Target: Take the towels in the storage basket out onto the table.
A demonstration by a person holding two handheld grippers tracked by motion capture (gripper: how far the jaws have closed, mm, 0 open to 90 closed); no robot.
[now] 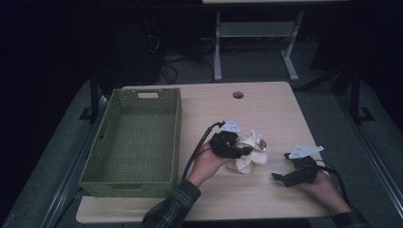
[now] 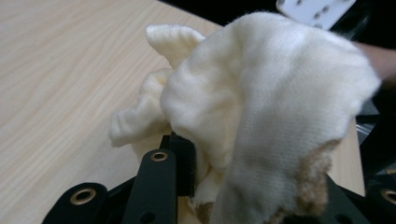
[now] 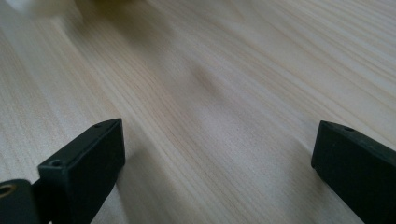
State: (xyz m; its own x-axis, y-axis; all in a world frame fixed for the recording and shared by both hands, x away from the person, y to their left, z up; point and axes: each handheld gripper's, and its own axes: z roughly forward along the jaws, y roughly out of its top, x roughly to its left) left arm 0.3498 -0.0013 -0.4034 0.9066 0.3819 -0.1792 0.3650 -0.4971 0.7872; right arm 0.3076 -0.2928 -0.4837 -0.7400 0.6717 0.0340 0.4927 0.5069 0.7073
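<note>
Cream-coloured cloth (image 1: 252, 152), crumpled into a loose bundle with a brownish patch on it, lies on the wooden table (image 1: 266, 114) just to the right of the middle, and we already have our left gripper (image 1: 237, 151) on it. In the left gripper view the fabric (image 2: 261, 107) is draped up and over between the two black jaws, which look pinched on a fold of it, so we judge the cloth to be held.

Our right gripper (image 1: 280, 178) rests on the table to the lower right of the bundle, near it but apart, with its jaws spread wide and nothing but bare wood (image 3: 210, 93) between them.

The green woven basket (image 1: 138, 142) stands empty at the left side of the table, its long axis running away from us. It lies to the left of the cloth, so the left hand (image 1: 206, 164) is the nearer one to it. As we judge it, the coming move turns on carrying the bundle leftward and over the basket's near right wall.
</note>
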